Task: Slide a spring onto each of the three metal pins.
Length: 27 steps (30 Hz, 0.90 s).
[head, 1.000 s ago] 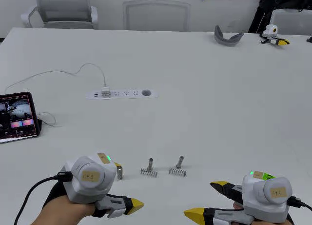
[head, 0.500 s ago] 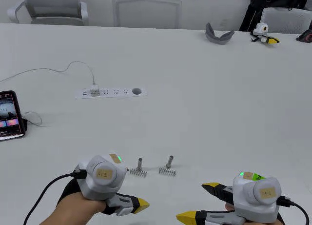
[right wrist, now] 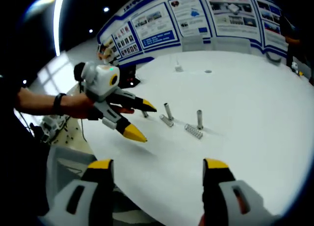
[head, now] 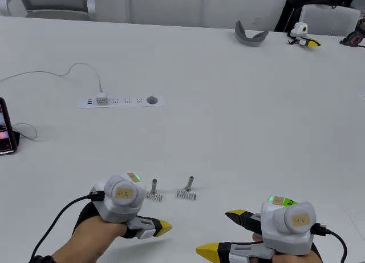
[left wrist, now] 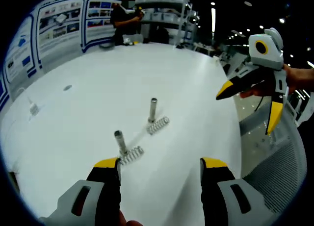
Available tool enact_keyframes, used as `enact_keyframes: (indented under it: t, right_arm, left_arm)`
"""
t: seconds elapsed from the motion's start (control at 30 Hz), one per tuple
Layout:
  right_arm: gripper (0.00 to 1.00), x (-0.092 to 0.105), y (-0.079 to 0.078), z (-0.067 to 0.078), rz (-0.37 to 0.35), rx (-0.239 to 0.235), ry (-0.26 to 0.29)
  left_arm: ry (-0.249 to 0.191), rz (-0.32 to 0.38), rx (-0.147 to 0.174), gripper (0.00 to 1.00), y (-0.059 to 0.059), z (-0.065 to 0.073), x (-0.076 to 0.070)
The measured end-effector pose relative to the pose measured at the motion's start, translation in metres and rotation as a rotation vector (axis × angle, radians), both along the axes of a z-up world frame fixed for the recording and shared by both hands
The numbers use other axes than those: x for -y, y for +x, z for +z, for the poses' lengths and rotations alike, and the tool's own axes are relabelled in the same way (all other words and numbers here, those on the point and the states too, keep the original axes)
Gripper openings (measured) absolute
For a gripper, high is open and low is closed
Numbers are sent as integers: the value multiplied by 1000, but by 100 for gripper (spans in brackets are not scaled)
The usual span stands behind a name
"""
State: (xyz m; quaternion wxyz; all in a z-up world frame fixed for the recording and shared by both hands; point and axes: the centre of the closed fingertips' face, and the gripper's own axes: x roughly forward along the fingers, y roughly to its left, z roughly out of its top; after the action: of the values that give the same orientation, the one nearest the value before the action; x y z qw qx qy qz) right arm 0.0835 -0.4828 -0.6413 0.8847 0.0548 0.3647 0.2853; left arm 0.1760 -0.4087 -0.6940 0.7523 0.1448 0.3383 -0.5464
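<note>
Two short metal pins point(head: 154, 186) point(head: 189, 183) stand upright on the white table point(head: 228, 132), each with a small spring point(head: 153, 196) point(head: 186, 194) lying at its base. The left gripper view shows the same pins point(left wrist: 119, 140) point(left wrist: 153, 108) and springs point(left wrist: 130, 155) point(left wrist: 158, 125) just ahead of my open left gripper point(left wrist: 159, 163). In the head view my left gripper point(head: 153, 218) sits just left of the pins. My right gripper point(head: 221, 233) is open, lower right of them. In the right gripper view a third pin point(right wrist: 144, 113) peeks out beside the left gripper point(right wrist: 142, 120).
A white power strip point(head: 120, 101) with a cable lies farther back on the table. A phone point(head: 4, 132) is at the left edge. A grey curved object point(head: 250, 36) and a small yellow-and-white device point(head: 301, 36) rest at the far side, with chairs behind.
The head camera has tilted and shifted. My left gripper has moved right toward the pins and now covers the leftmost pin in the head view. The right gripper holds about the same place.
</note>
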Motion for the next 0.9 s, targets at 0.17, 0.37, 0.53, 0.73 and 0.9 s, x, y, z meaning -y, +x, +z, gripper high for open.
enact_keyframes:
  t: [0.17, 0.37, 0.53, 0.73, 0.9]
  right_arm:
    - [75, 1, -4, -3, -1, -9, 4]
    - [75, 3, -7, -4, -1, -20, 7]
    - [75, 7, -7, -4, -11, -19, 14]
    - [74, 10, -8, -6, -20, -24, 18]
    - [73, 8, -7, -7, -19, -26, 22]
  left_arm:
    - [0, 33, -18, 67, 7, -8, 6]
    - [25, 48, -36, 67, 15, -22, 12]
    - [59, 54, -32, 64, 17, -30, 10]
    - [87, 48, -11, 53, 10, -36, 4]
    - [114, 61, 14, 36, 7, -39, -3]
